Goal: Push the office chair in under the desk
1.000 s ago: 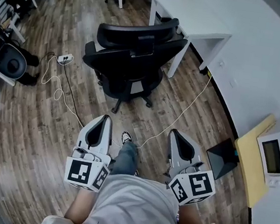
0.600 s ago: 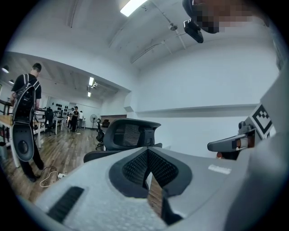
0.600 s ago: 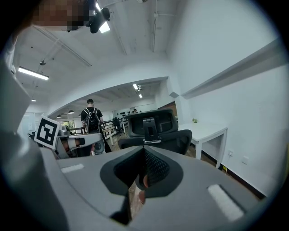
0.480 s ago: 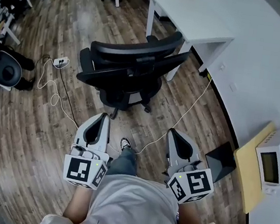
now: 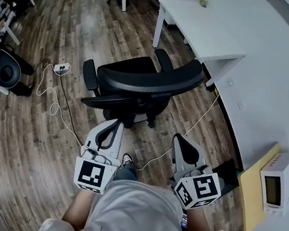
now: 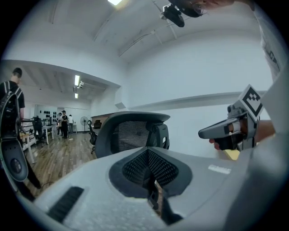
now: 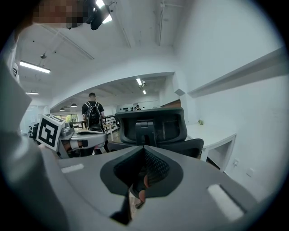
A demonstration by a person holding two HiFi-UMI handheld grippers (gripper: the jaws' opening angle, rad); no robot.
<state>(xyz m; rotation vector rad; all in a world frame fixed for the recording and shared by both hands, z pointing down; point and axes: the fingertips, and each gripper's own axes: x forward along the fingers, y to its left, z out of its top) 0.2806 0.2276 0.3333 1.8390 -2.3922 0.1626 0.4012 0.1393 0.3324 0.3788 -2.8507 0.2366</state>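
Standing on the wood floor (image 5: pixel 35 140), office chair (image 5: pixel 143 83): black, mesh backrest, broad curved headrest across the top, two padded armrests, castor base. Position: near and left of the white worktop (image 5: pixel 209 28), backrest turned toward the person, seat facing far; wholly outside the worktop's leg space, just short of its near edge. Left tool (image 5: pixel 115 124): jaws closed together, nothing held, tip close behind the chair at near left. Right tool (image 5: pixel 179 141): jaws closed together, nothing held, tip near the chair's right side, apart from it. White cable (image 5: pixel 199 117): trails over the floor right of the chair.
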